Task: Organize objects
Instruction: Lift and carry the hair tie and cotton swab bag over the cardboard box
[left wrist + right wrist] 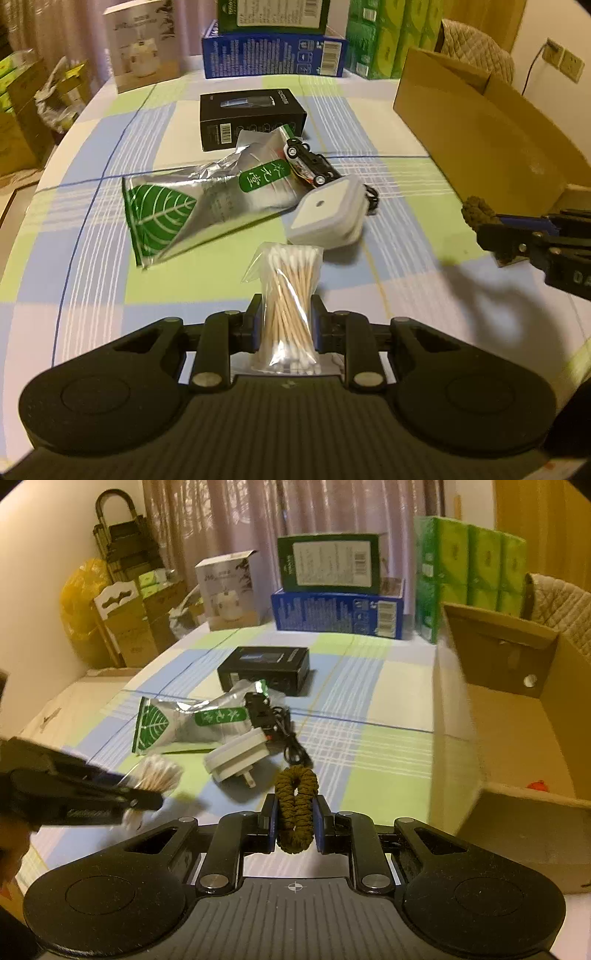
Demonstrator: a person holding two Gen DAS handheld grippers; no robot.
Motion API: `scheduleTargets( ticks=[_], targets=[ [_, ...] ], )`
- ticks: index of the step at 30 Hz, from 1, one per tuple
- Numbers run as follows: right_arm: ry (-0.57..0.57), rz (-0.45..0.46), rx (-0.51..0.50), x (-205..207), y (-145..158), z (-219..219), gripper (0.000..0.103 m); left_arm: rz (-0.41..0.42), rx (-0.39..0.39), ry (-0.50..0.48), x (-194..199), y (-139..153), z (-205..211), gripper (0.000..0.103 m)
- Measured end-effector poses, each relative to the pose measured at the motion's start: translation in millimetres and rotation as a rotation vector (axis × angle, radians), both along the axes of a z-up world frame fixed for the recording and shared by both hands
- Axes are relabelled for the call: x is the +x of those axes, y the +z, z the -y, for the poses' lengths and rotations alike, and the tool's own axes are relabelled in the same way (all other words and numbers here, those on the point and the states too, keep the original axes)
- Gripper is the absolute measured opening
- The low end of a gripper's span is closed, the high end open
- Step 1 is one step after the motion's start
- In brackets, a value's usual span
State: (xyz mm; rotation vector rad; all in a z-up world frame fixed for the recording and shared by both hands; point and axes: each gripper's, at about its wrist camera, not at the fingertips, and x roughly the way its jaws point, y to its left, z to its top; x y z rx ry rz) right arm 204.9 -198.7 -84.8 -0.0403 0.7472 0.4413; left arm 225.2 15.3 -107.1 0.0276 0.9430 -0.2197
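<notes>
My left gripper [287,306] is shut on a clear bag of cotton swabs [288,295], held upright above the table. My right gripper [295,806] is shut on a brown braided cord loop [296,805]; the same loop [478,212] shows at the right edge of the left wrist view. On the checked tablecloth lie a silver and green tea pouch [192,210], a toy car [308,162], a white plug adapter [328,212] and a black box [251,118]. An open cardboard box [517,720] stands to the right of my right gripper.
Stacked blue and green cartons [273,51], a white carton [142,44] and green tissue packs [388,37] line the table's far edge. A black cable [291,738] trails beside the adapter. Boxes and a yellow bag [79,602] sit on the floor at left.
</notes>
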Motion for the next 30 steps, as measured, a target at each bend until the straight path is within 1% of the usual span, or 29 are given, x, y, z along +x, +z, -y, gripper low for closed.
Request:
scheduleTargets(
  ticks=[2, 7, 12, 17, 24, 30],
  targets=[
    [-0.005, 0.009, 0.008, -7, 3, 4, 0.016, 0.011, -0.03, 0.014, -13, 6, 3, 0.021],
    [-0.046, -0.001, 0.037, -28, 6, 16, 0.016, 0.029, -0.064, 0.039, -39, 21, 19, 0.02],
    [-0.071, 0.028, 0.053, -55, 18, 25, 0.016, 0.053, -0.099, 0.051, -69, 35, 34, 0.021],
    [-0.104, 0.031, 0.076, -86, 23, 36, 0.016, 0.073, -0.127, 0.062, -95, 49, 44, 0.021],
    [-0.132, 0.023, 0.094, -117, 31, 47, 0.016, 0.091, -0.144, 0.063, -114, 61, 53, 0.021],
    [-0.138, 0.036, 0.106, -125, 39, 50, 0.016, 0.1, -0.152, 0.063, -121, 66, 55, 0.021]
  ],
)
